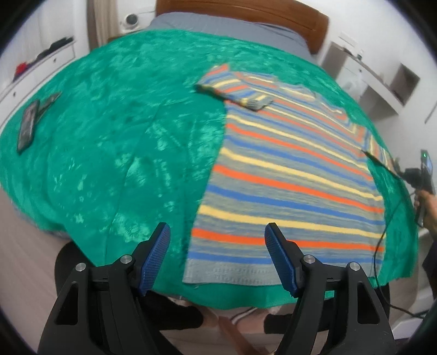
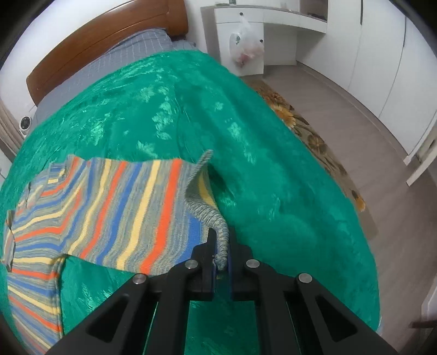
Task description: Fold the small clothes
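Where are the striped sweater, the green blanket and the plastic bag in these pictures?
striped sweater (image 1: 286,174): left wrist view, middle of its body.
green blanket (image 2: 273,163): right wrist view, bare stretch beside the sweater.
plastic bag (image 2: 247,43): right wrist view, its bulging middle, hanging on the white cabinet.

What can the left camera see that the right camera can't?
Only the left view: the open left gripper, the whole shirt with one sleeve folded in, and a phone. Only the right view: the right gripper shut on a sleeve cuff, a plastic bag, a rug. Both: the shirt, green blanket, headboard.
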